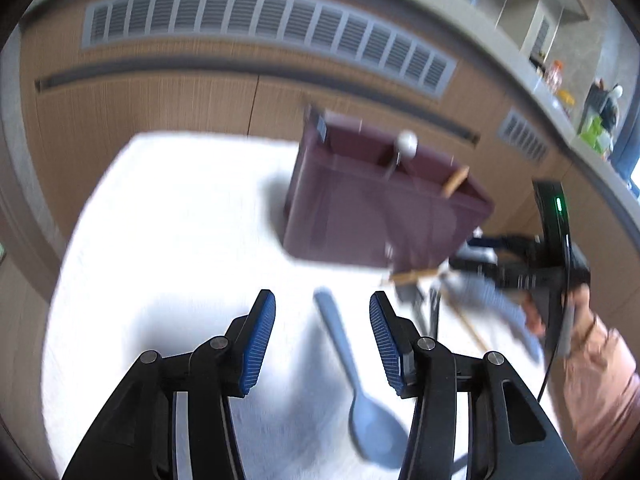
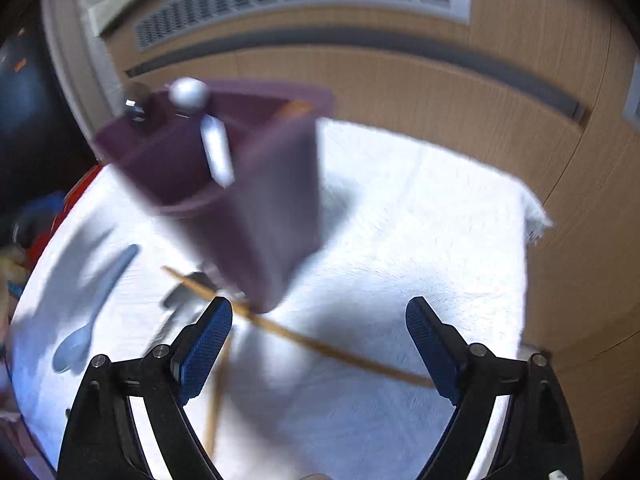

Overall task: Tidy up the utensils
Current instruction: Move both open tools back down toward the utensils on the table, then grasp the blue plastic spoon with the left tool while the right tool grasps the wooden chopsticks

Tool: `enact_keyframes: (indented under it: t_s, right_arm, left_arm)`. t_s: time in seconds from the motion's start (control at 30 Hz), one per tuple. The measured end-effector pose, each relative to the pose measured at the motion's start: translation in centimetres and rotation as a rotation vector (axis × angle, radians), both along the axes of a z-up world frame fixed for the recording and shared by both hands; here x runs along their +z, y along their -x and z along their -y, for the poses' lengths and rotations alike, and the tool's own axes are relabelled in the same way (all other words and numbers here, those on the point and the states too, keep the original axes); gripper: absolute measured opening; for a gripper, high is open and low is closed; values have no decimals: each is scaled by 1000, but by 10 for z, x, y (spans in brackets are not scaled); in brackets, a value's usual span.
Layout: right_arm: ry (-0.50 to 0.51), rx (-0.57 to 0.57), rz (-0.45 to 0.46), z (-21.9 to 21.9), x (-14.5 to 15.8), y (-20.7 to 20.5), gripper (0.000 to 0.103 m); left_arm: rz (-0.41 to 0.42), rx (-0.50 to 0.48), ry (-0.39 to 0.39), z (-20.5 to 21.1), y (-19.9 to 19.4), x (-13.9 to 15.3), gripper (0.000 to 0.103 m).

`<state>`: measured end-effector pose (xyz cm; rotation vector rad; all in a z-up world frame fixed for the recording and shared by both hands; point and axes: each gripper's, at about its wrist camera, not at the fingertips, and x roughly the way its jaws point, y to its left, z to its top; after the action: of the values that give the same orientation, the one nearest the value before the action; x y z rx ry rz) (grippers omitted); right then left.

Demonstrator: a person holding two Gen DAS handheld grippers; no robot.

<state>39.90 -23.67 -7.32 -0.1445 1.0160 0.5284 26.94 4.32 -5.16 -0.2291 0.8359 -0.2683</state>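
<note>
My left gripper (image 1: 322, 312) has its fingers spread over the spoon (image 1: 352, 376); my right gripper's (image 2: 319, 316) fingers are spread above a chopstick (image 2: 304, 342) beside the holder (image 2: 272, 200).

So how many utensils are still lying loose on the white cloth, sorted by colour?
Loose on the white cloth, as the right wrist view shows them:
Light blue spoon: 1
Wooden sticks: 2, crossing near the gripper
Dark utensil: 1, too blurred to name
Total: 4
</note>
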Motion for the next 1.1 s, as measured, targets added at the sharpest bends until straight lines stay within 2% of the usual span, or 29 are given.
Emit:
enact_keyframes:
  t_s: [0.07, 0.33, 0.4, 0.47, 0.5, 0.63, 0.67, 0.73, 0.8, 0.83, 0.93, 1.1]
  right_arm:
    - [-33, -12, -78, 6, -8, -5, 86]
    - [-102, 13, -151, 7, -4, 61, 89]
    - [-97, 22, -154, 3, -2, 81, 89]
    - [-51, 16, -142, -9, 0, 94, 88]
    - [-6, 13, -124, -14, 0, 103, 84]
    - [113, 20, -63, -33, 3, 124, 51]
    - [131, 10, -56, -35, 3, 126, 47]
    - [139, 2, -61, -46, 4, 129, 25]
    - [126, 16, -77, -53, 8, 130, 12]
    - [126, 28, -81, -58, 7, 134, 9]
    - [99, 80, -98, -73, 10, 136, 9]
    - [119, 93, -68, -80, 1, 141, 9]
  left_arm:
    - [-35, -9, -3, 1, 5, -10, 50]
    - [-94, -11, 10, 2, 15, -27, 52]
    - [-100, -15, 13, 4, 14, -26, 52]
    - [-107, -18, 17, 5, 18, -26, 53]
    - [-107, -20, 16, 6, 19, -26, 53]
    - [-108, -25, 7, 6, 25, -25, 54]
    - [-109, -26, 7, 6, 25, -25, 54]
    - [-115, -27, 5, 7, 26, -27, 54]
    - [-118, -27, 3, 7, 27, -27, 54]
    - [-119, -28, 3, 7, 27, -28, 54]
    - [-124, -29, 0, 6, 29, -30, 54]
    - [-133, -25, 0, 3, 32, -33, 54]
